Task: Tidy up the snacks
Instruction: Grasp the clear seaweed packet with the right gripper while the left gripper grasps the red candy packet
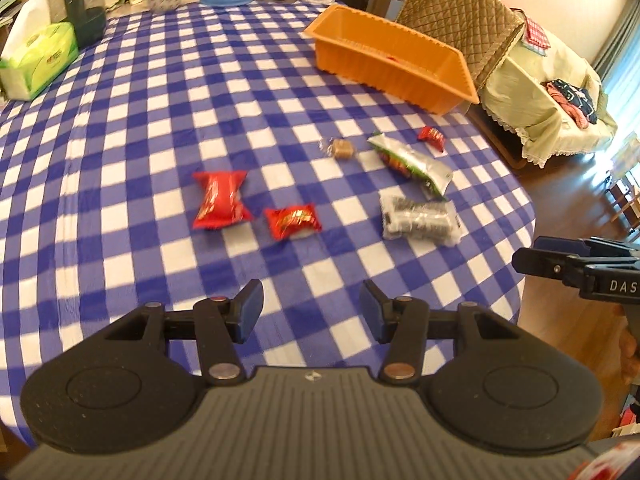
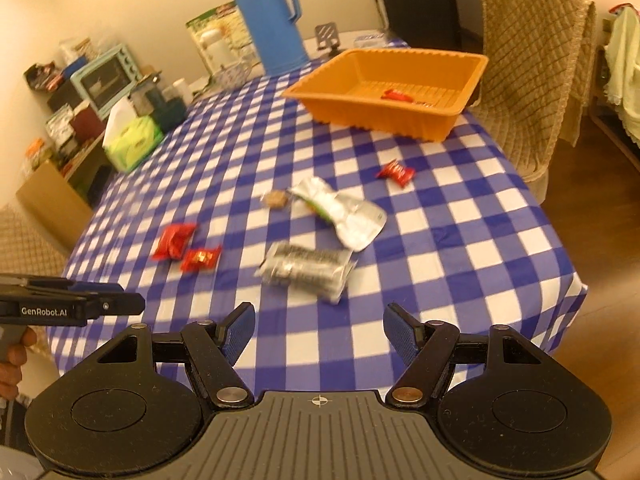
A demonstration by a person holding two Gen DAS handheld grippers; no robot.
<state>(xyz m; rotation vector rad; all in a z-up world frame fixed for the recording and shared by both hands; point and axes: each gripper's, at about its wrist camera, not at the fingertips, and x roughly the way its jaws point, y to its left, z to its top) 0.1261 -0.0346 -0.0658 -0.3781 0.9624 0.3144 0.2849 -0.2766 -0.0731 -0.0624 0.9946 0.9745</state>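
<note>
Both claws, left (image 1: 311, 311) and right (image 2: 319, 331), hover level, spread and empty, above the checked tablecloth's (image 1: 120, 200) near edge.

My left wrist camera sits low behind my left gripper (image 1: 311, 312), looking forward and down across the checked tablecloth (image 1: 120, 184) from its near edge, turned a little to the right. My right wrist camera rides behind my right gripper (image 2: 319, 334), just off the near right corner of the table, facing far and leftward. Both views share the scattered snacks mid-table, the orange tray (image 1: 400, 68) (image 2: 384, 108) at the far right, the blue thermos (image 2: 268, 20) and the quilted chair (image 2: 536, 80). Each view catches the other gripper at its edge.
</note>
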